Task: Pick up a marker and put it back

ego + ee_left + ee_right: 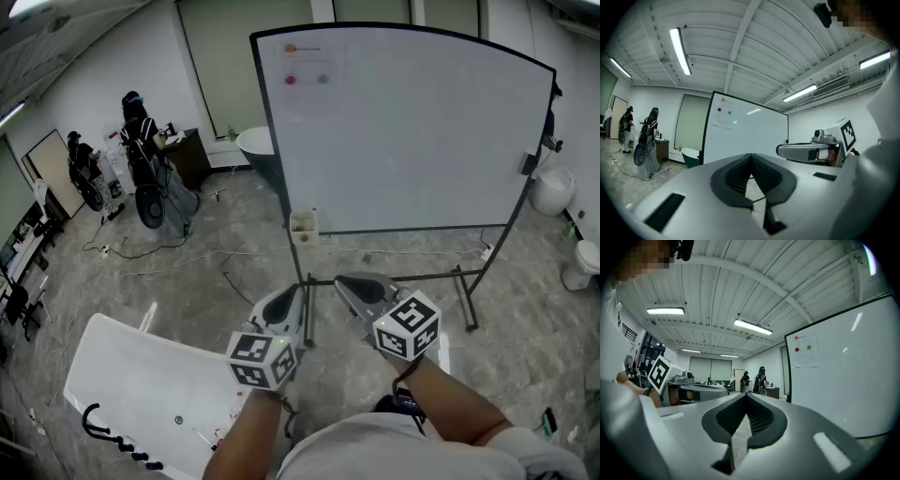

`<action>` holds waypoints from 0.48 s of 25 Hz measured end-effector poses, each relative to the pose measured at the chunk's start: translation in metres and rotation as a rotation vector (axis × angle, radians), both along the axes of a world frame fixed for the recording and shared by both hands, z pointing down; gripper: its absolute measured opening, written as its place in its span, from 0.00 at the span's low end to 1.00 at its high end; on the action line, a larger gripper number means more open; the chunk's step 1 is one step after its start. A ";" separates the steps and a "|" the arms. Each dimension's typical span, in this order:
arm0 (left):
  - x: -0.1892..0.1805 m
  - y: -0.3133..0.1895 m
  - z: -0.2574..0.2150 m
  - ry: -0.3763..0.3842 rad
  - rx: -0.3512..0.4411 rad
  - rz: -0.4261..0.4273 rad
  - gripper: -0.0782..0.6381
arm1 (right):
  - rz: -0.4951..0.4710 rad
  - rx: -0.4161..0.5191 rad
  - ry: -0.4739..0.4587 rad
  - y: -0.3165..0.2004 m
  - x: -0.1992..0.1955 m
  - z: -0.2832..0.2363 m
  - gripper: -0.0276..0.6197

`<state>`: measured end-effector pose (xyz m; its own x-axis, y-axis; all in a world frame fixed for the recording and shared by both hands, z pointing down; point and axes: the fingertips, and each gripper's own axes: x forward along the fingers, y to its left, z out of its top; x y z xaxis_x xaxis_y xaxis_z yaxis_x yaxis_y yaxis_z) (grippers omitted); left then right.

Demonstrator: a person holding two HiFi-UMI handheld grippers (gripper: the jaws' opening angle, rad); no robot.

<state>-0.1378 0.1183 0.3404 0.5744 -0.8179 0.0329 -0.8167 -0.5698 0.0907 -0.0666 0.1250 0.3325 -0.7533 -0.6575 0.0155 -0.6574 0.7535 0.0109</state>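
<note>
Grey marbled floor [216,234] carries a wheeled whiteboard [403,131] at twelve o'clock, loose cables [159,251] toward ten and a white toilet [551,190] at three. At seven, a white bench [131,375] holds small items, too small to identify.

Ahead of the left gripper [291,300] and right gripper [345,283], a whiteboard [403,131] on a dark stand rises from the grey marbled floor [234,253]. Far to their left are white walls [84,84] and a dark desk [192,155]. Above them a ribbed ceiling [740,47] carries strip lights [679,51].
</note>
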 end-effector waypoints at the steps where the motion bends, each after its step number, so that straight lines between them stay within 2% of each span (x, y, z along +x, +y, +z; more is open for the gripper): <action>1: 0.000 0.002 0.000 0.000 -0.001 0.001 0.12 | 0.002 -0.003 -0.001 0.001 0.000 0.000 0.04; 12: 0.003 -0.008 0.008 0.001 -0.013 0.014 0.12 | 0.033 -0.010 -0.006 -0.007 0.008 0.006 0.04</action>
